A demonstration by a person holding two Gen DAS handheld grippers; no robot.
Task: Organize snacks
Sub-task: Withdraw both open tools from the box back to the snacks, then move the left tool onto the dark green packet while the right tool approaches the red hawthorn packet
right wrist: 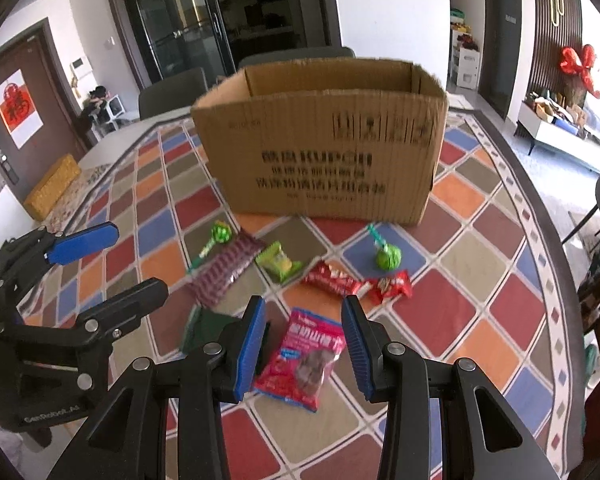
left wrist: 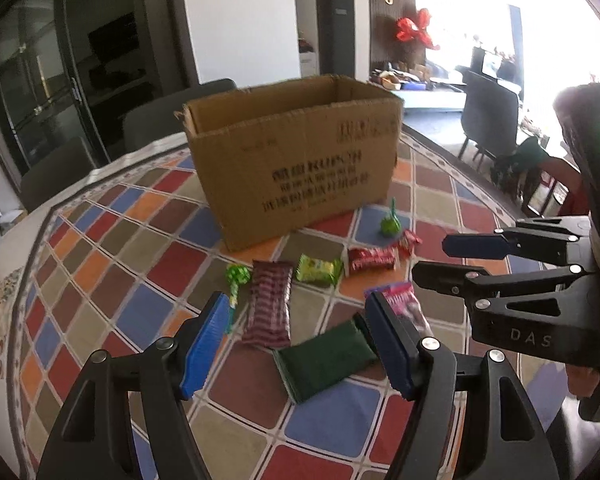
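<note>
Left wrist view: my left gripper [left wrist: 296, 344] hangs open above the dark green flat packet [left wrist: 324, 364]. Right of it, my right gripper [right wrist: 304, 344] gapes empty over the pink-red plastic snack bag [right wrist: 304, 360], before the open brown cardboard box [right wrist: 320, 140].

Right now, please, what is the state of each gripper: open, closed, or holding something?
Left gripper: open, holding nothing, above the dark green packet.
Right gripper: open, holding nothing, above the pink snack bag.
</note>
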